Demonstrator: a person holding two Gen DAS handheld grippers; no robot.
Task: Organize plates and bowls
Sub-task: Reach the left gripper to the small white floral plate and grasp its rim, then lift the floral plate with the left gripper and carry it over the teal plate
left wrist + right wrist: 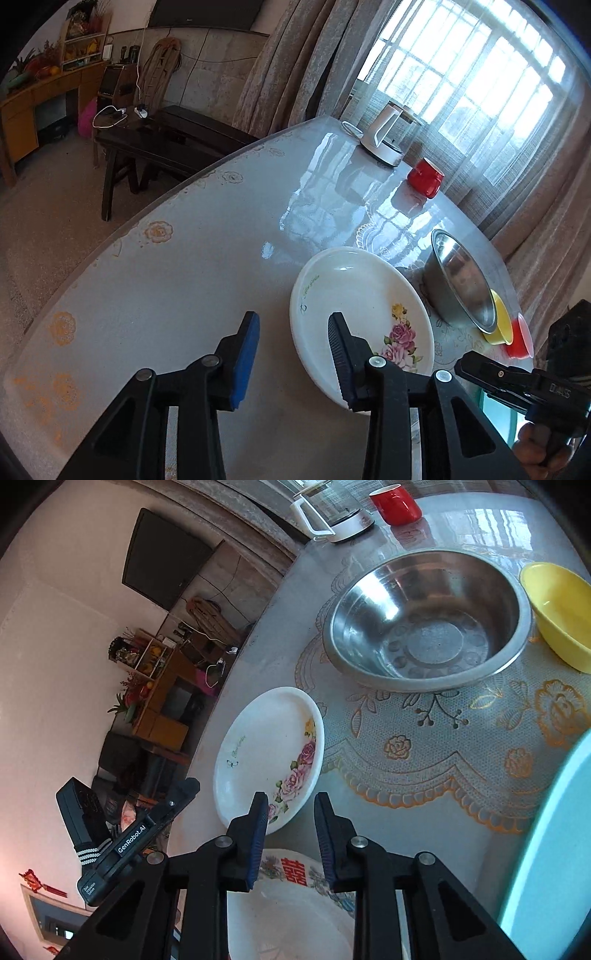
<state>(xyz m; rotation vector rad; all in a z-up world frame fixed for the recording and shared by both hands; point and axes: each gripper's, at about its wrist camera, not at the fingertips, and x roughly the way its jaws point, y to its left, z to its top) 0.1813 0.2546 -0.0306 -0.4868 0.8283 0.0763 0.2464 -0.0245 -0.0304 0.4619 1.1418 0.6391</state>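
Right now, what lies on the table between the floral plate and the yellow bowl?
The steel bowl lies between the floral plate and the yellow bowl; the right wrist view shows this best.

White rose-printed plate [269,753] lies flat beside upright steel bowl [428,620] (yellow bowl [561,613] adjacent).

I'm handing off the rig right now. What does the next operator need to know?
Left tool: open, empty, its right finger over the near rim of the floral plate.
Right tool: open, empty, above a white bowl.
Steel bowl, yellow bowl and red bowl sit side by side on the table.
Nothing stacked yet; all sorting remains.
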